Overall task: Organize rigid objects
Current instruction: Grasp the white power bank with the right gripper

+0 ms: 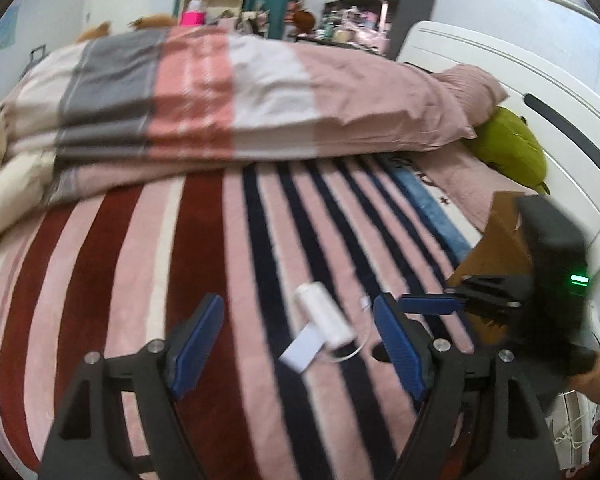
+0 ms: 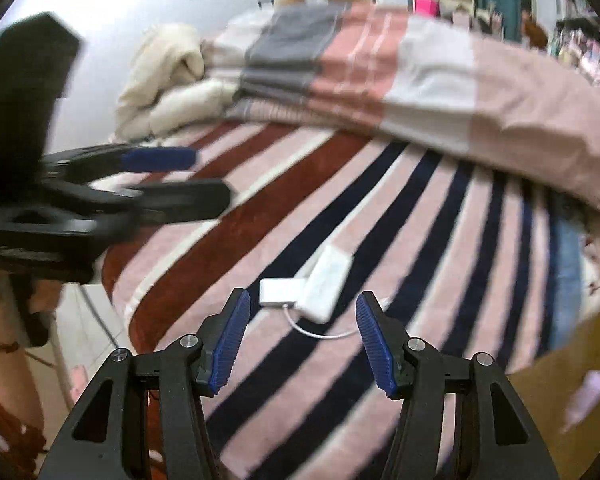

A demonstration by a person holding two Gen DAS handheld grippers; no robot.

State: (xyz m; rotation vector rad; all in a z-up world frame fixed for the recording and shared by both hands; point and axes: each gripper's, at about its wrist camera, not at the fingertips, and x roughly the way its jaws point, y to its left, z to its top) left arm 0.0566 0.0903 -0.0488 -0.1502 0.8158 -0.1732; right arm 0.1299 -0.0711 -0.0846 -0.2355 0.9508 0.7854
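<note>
White charger pieces lie together on the striped blanket, near the bed's front edge: a cylinder-shaped white device rests across a flat white adapter block, and a thin white cable loops out from under them toward the edge. No brand or print can be read on any of them; both views are blurred.

Left gripper hangs low over the blanket with its blue-padded jaws wide apart, the white pieces lying in the gap ahead, untouched. Right gripper faces the same pieces from the bed's front edge, jaws also spread wide and holding nothing.

Toward the bed's headboard-side edge stands a brown cardboard box, flap up; its inside is hidden from view. Farther back, a folded pink, white and grey duvet crosses the bed, with a green plush toy beside the white headboard.
</note>
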